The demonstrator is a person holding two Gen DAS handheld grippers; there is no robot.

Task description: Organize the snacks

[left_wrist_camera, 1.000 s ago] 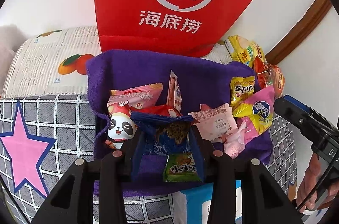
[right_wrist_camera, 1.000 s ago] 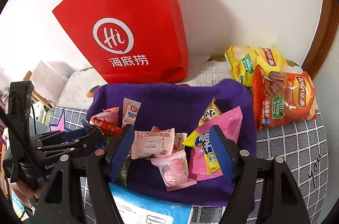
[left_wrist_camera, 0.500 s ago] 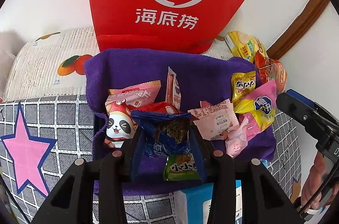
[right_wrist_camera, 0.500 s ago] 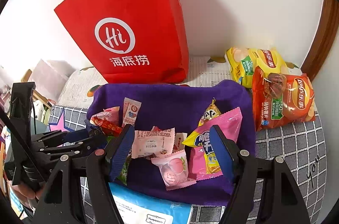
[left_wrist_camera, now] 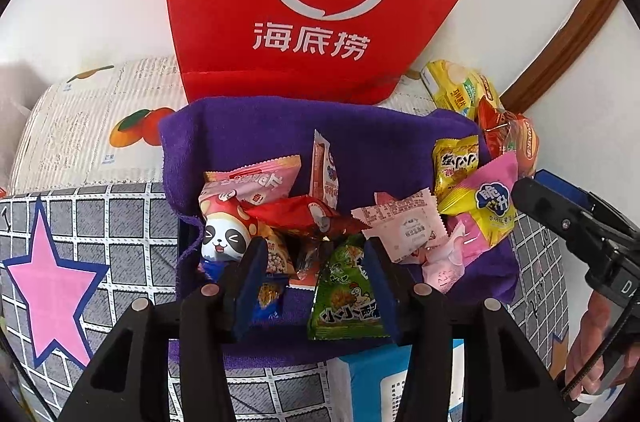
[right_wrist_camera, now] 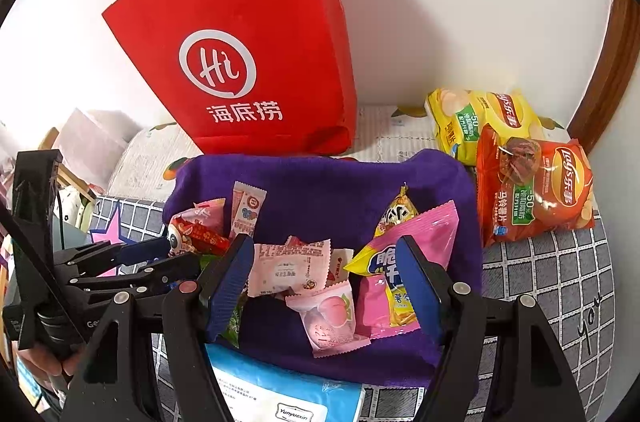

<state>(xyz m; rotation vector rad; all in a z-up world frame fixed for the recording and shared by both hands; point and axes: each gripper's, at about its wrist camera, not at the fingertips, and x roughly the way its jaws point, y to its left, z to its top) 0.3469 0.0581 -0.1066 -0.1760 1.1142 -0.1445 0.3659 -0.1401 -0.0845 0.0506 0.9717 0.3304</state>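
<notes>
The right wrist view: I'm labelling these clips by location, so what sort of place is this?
Probably a room in a home, not a shop or lab: snacks lie on a purple towel over a grey checked cloth, a red paper bag leans on a white wall, and wooden trim runs alongside.

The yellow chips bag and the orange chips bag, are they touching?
Touching. In the right wrist view the orange chips bag overlaps the lower edge of the yellow chips bag.

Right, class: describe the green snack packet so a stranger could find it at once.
Start at the big red paper bag against the wall; in front of it lies a purple towel strewn with snacks. The green snack packet lies at the towel's near edge, between the left gripper's jaws. It is the only green packet, with a cartoon chicken.
</notes>
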